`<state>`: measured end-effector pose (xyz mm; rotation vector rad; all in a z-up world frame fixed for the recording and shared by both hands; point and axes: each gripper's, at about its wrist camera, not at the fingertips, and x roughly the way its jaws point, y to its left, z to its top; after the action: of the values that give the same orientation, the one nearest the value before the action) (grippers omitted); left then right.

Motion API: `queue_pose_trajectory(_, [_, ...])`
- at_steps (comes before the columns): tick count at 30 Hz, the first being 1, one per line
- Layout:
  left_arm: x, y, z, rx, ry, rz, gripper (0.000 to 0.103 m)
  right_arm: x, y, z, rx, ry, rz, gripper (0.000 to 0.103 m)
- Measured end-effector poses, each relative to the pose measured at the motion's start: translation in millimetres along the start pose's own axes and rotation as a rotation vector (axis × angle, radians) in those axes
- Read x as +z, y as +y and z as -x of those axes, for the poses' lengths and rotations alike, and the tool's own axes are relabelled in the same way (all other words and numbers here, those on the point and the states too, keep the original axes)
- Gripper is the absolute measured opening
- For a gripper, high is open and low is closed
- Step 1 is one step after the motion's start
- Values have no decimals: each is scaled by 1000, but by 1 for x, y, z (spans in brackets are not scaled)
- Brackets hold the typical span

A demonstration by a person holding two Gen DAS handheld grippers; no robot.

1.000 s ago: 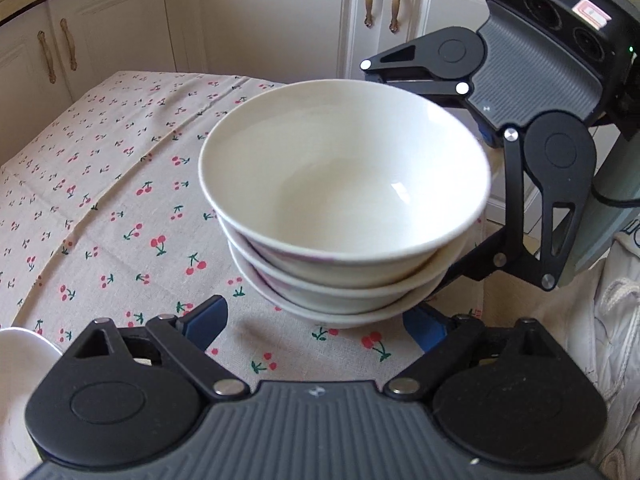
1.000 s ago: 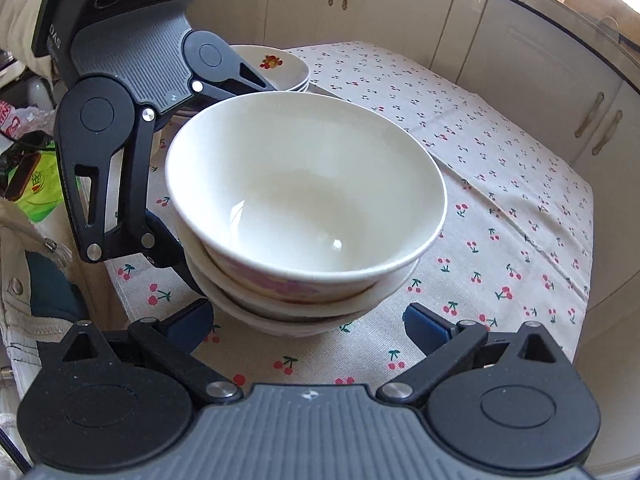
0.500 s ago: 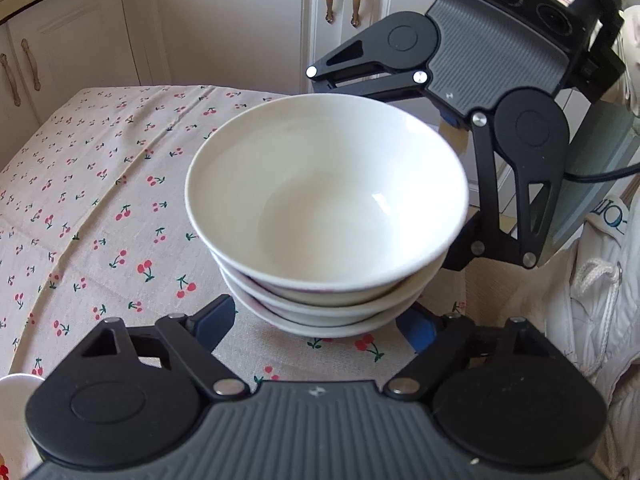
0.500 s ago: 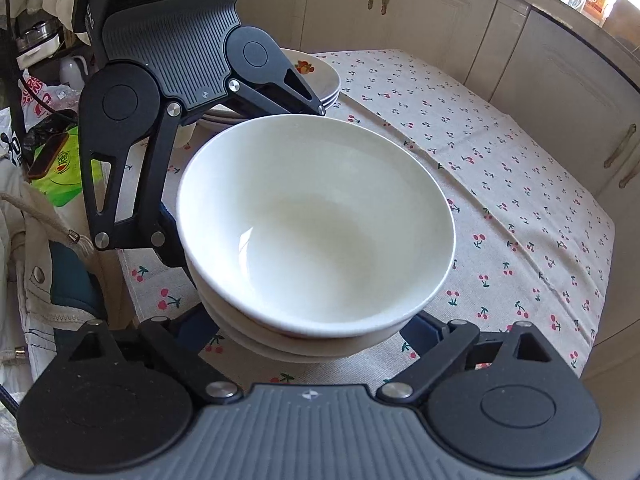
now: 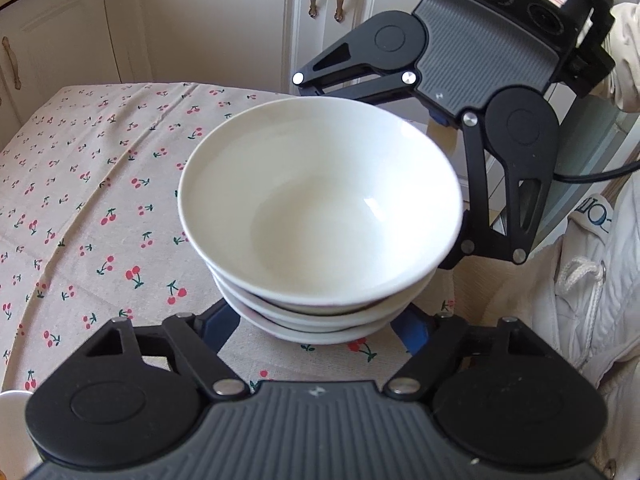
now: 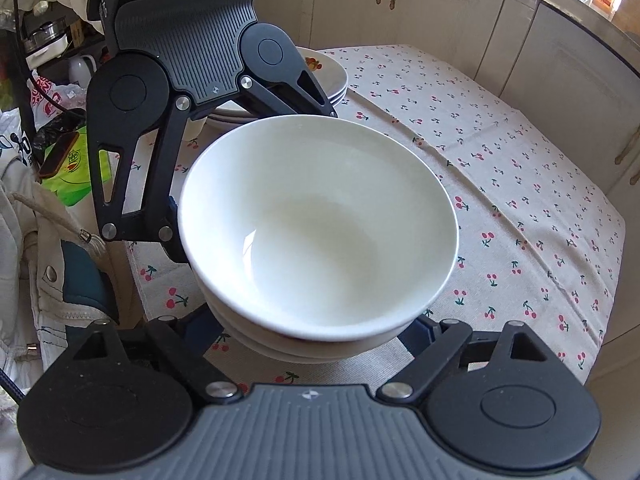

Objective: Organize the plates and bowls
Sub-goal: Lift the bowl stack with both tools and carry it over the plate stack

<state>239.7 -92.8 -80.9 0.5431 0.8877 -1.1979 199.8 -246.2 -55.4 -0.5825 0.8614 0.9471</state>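
Observation:
A stack of three white bowls (image 5: 320, 216) is held above the cherry-print tablecloth (image 5: 80, 208), between both grippers. My left gripper (image 5: 320, 324) has its blue fingertips wide apart on either side of the stack's lower part; the bowls hide the tips, so contact is unclear. My right gripper (image 6: 316, 328) flanks the same stack (image 6: 320, 224) from the opposite side in the same way. Each gripper's body shows in the other's view. A pile of plates (image 6: 320, 76) with a fruit print lies on the table behind the left gripper.
White kitchen cabinets (image 5: 224, 20) stand beyond the table's far edge. The table edge (image 6: 592, 364) drops off at the right. Bags and clutter (image 6: 64, 152) lie off the table at the left. A white rim (image 5: 12, 398) shows at the lower left.
The stack of bowls, carried between both grippers, has risen and shifted across the table; the plate pile now shows closer behind the left gripper.

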Motion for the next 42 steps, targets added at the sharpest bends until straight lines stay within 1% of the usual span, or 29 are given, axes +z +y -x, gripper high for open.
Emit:
queue_pose_trajectory(13, [2, 3, -3, -13, 13, -11, 81, -1, -1, -1, 11, 8, -16, 92])
queue_pose_trajectory(17, [2, 2, -4, -6, 19, -12, 81, -1, 0, 0, 10, 6, -18, 90])
queue_pose_trajectory(30, [2, -5, -2, 26, 16, -22, 80, 0, 3, 3, -18, 16, -13, 90])
queue_pose_trajectory(36, [-1, -11, 9, 52, -11, -16, 80, 5, 8, 10, -31, 17, 4, 90])
queue_pose_trajectory(42, [-10, -16, 36, 95, -39, -5, 80, 24, 20, 17, -48, 13, 53, 90])
